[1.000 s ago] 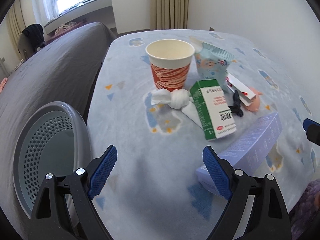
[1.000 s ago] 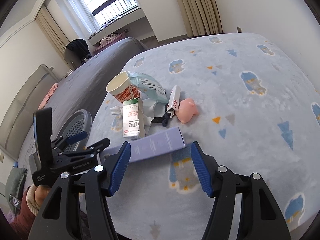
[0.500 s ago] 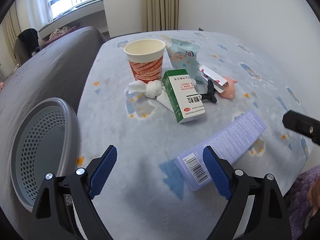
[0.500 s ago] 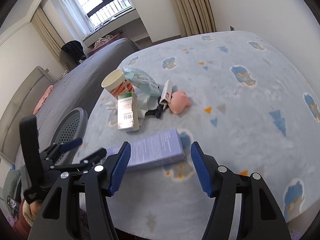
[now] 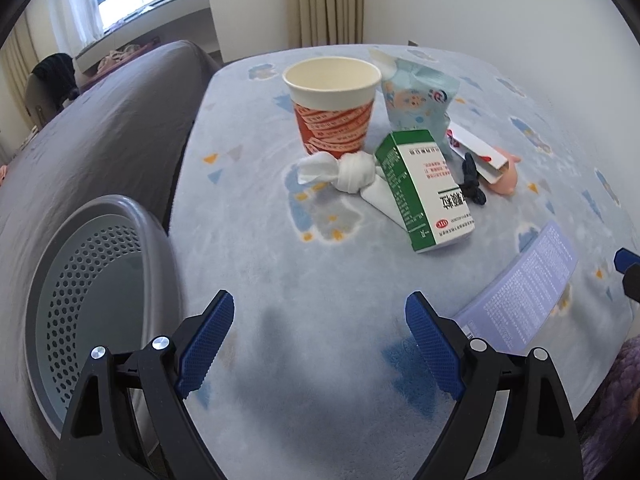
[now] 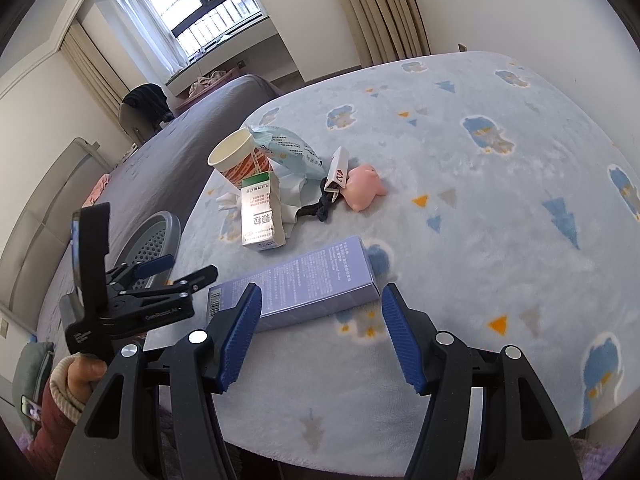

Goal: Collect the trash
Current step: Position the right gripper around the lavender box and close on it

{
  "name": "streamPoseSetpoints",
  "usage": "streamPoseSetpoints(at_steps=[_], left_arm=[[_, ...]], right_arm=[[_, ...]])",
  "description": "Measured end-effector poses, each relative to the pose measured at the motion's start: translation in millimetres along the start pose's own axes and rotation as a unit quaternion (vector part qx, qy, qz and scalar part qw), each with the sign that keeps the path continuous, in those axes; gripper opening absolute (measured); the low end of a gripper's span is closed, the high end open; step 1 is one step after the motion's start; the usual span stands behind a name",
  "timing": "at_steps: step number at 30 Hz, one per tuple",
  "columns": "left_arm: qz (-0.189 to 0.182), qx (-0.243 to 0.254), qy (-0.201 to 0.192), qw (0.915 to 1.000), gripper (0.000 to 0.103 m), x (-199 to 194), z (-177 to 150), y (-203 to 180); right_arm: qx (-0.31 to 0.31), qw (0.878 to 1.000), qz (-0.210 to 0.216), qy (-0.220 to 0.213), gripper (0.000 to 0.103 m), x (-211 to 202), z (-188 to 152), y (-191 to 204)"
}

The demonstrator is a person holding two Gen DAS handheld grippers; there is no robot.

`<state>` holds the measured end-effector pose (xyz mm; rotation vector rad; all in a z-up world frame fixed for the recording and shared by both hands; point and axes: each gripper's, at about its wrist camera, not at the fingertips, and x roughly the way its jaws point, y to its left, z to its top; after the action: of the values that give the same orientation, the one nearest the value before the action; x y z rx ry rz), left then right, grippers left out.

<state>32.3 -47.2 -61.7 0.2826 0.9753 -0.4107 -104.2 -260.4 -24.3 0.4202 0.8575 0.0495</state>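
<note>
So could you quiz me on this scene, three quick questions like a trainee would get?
1. True or false: the paper cup stands upright.
2. Which box lies nearest the right gripper: A) the green box, B) the purple box?
3. Fill in: the left gripper is open and holds ____.

Key: 1 true. 2 B. 3 nothing.
</note>
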Motion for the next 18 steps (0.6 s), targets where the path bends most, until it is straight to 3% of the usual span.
streamPoseSetpoints(at_steps=[10,18], left_arm=[[-0.033,0.045,0.0,0.9984,0.086,-15.9,-23.4,-41.5],[-0.089,0.055,-0.012,0.9945,0.086,-34.0,-46.9,-90.1]], right_arm=[[0.025,1.0,-0.002,-0.011,0.06,-16.2,-6.5,-13.3],[0.032,0.999,-0.023,-0.011,0.06,-21.7,-14.1,-15.7]])
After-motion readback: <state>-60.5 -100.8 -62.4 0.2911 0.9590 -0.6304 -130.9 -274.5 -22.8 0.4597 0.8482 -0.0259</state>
